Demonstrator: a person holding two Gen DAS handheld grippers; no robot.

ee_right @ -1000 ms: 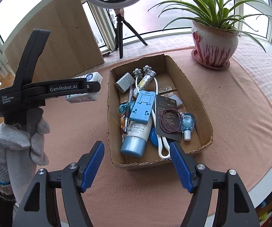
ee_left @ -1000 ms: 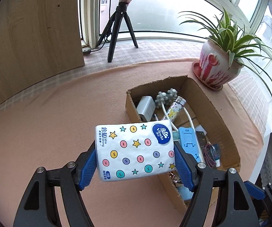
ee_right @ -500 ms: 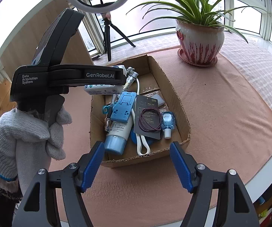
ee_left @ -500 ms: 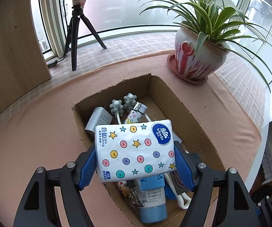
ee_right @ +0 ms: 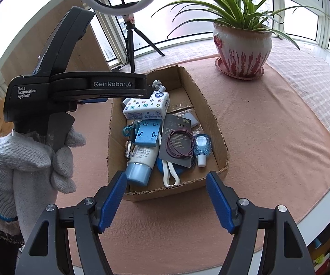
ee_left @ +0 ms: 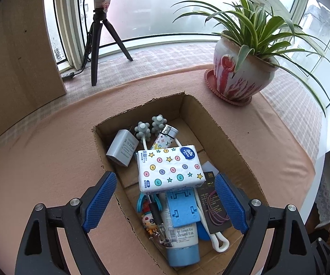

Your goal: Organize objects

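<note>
The cardboard box (ee_left: 231,137) lies on the desk (ee_left: 38,160), its near end cut off below the left gripper (ee_left: 165,202). Its fingers (ee_left: 99,202) are opening; the tissue pack (ee_left: 169,168) lies free between them, covering things beneath. The right gripper (ee_right: 166,200) stands apart, empty.

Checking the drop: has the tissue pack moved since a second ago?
Yes. The tissue pack went from beside the cardboard box to inside it, lying free of the opening left tongs.

We note black plastic grippers (ee_right: 166,200) with ribbed blue pads (ee_left: 99,202), silver screws, white "GenRobot.AI" lettering, and a grey knitted glove (ee_right: 29,167) with a blue-striped cuff.
</note>
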